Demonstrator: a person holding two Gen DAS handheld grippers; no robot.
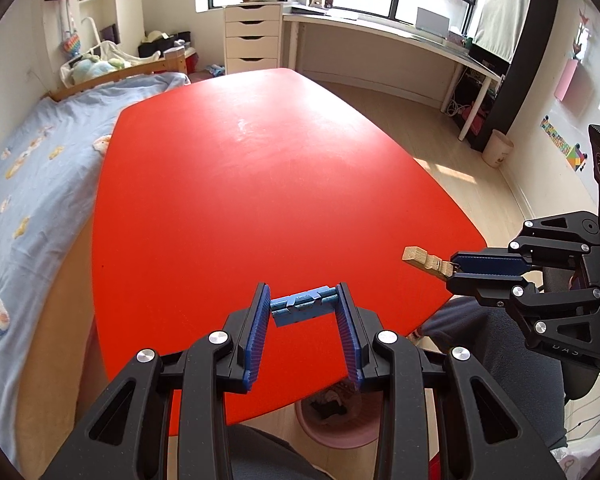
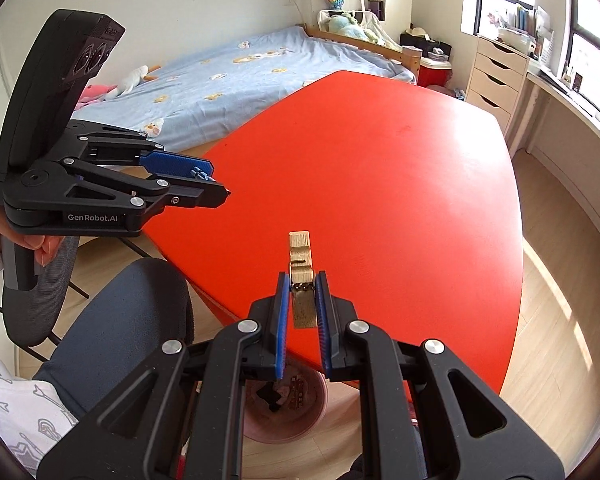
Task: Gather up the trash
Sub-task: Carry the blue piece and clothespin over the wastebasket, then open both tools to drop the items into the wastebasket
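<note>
My left gripper is shut on a small blue clip, held crosswise between its blue pads above the near edge of the red table. My right gripper is shut on a wooden clothespin that sticks out past its fingertips over the table. In the left wrist view the right gripper shows at the right with the clothespin pointing left. In the right wrist view the left gripper shows at the left with the blue clip. A pink bin holding dark scraps stands on the floor under the table's near edge.
A bed with a light blue cover runs along the table's left side. A grey office chair and a person's hand are near the table's corner. White drawers and a long desk stand by the windows. A small beige bin sits on the wooden floor.
</note>
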